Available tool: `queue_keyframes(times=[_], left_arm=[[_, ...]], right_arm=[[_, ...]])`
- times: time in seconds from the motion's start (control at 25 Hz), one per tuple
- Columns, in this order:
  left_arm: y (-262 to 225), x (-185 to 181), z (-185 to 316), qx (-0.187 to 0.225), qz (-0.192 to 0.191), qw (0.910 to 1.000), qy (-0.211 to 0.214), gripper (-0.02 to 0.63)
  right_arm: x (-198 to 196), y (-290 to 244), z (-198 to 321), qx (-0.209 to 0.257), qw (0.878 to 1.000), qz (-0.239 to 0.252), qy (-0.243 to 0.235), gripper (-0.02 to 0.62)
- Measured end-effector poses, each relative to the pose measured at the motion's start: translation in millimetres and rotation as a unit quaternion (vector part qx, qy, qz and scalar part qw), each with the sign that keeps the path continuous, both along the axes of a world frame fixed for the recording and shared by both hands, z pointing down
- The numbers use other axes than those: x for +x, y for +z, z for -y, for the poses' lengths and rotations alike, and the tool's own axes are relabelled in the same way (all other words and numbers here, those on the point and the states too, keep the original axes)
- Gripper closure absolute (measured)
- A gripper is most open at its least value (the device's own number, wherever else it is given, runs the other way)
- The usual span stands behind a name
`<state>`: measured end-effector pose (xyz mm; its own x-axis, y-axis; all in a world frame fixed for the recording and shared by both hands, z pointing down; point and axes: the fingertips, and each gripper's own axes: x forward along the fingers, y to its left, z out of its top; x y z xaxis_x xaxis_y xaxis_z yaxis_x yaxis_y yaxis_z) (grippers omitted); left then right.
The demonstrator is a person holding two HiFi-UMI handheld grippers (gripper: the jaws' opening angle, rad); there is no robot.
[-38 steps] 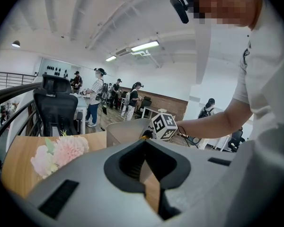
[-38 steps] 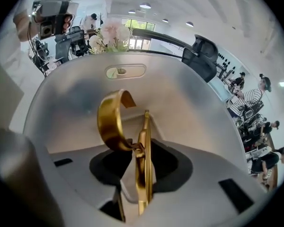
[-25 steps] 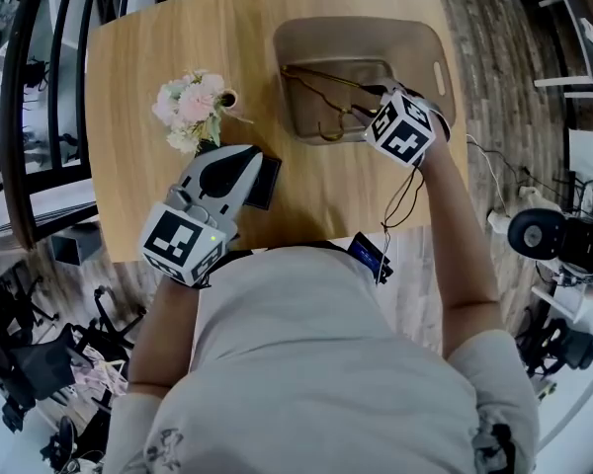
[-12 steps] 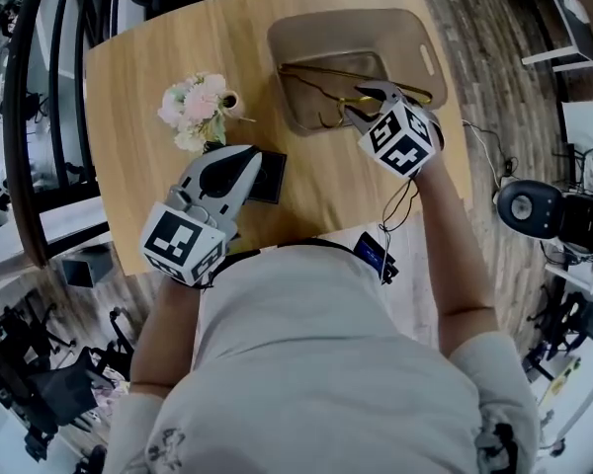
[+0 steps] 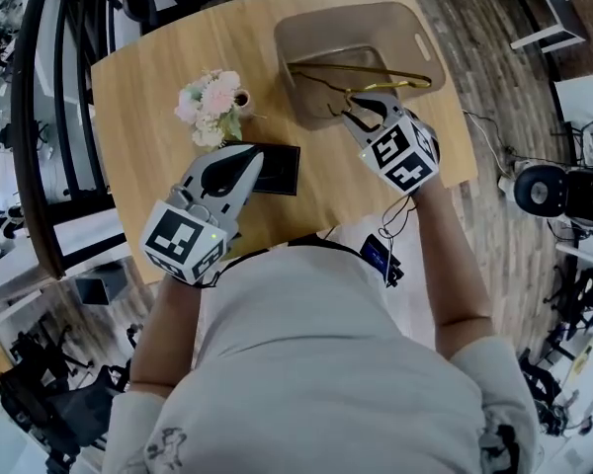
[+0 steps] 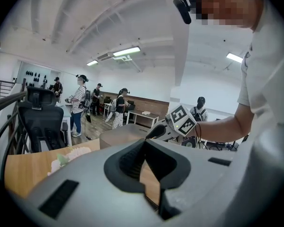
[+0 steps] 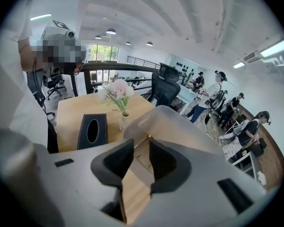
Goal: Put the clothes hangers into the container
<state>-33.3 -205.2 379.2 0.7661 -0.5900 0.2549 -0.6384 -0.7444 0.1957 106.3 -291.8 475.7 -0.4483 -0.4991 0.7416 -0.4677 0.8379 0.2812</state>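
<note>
Right claw is hanging over the near rim of the container, pointing steeply down, and it is released: its jaws are standing apart with nothing between them. They have just been closing partway, on air only. Through the gap I am seeing bare wood and the container's pale wall, with a small gold tip showing just past the jaw ends. The hangers, thin gold wire, are lying inside the container, a long bar stretching across toward its right wall and a hook curling close under my right claw; whether the hook is touching the jaws I cannot tell, nor how many hangers are lying there. My left claw is hovering over the near part of the table, well apart from the container, its tips just beside a black tissue box. It is released too, its jaws standing a little apart with only the tabletop showing between them. A small vase of flowers, pink and white, is standing on the table beyond the tissue box and to the left of the container. From the left claw's camera I am also catching the right claw's marker cube out over the container, and several people are standing in the room behind it.
</note>
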Motion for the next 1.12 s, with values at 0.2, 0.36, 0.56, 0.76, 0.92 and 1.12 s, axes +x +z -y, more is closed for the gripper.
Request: queue_keyframes(times=[0.2, 0.36, 0.56, 0.76, 0.92, 1.12], left_arm=[[-0.5, -12.9, -13.6, 0.003, 0.002, 0.9997, 0.024, 0.600], [0.4, -22.1, -24.5, 0.006, 0.004, 0.9991, 0.043, 0.600], [1.7, -33.5, -40.6, 0.010, 0.003, 0.9975, 0.070, 0.600], [-0.2, -42.9, -62.0, 0.012, 0.002, 0.9955, 0.094, 0.600], [-1.5, -50.9, -78.4, 0.017, 0.003, 0.9938, 0.109, 0.600], [0.4, -59.0, -97.1, 0.018, 0.004, 0.9926, 0.120, 0.600]], right_arm=[[-18.5, -16.0, -28.2, 0.016, 0.999, 0.028, 0.027, 0.515], [-34.7, -29.8, -57.5, 0.024, 0.995, 0.074, 0.063, 0.544], [-54.3, -43.6, -97.1, 0.038, 0.986, 0.127, 0.101, 0.587], [-64.5, -53.1, -131.6, 0.049, 0.978, 0.157, 0.128, 0.589], [-70.1, -58.6, -156.9, 0.061, 0.975, 0.163, 0.138, 0.589], [-74.4, -60.3, -185.9, 0.059, 0.971, 0.172, 0.155, 0.589]])
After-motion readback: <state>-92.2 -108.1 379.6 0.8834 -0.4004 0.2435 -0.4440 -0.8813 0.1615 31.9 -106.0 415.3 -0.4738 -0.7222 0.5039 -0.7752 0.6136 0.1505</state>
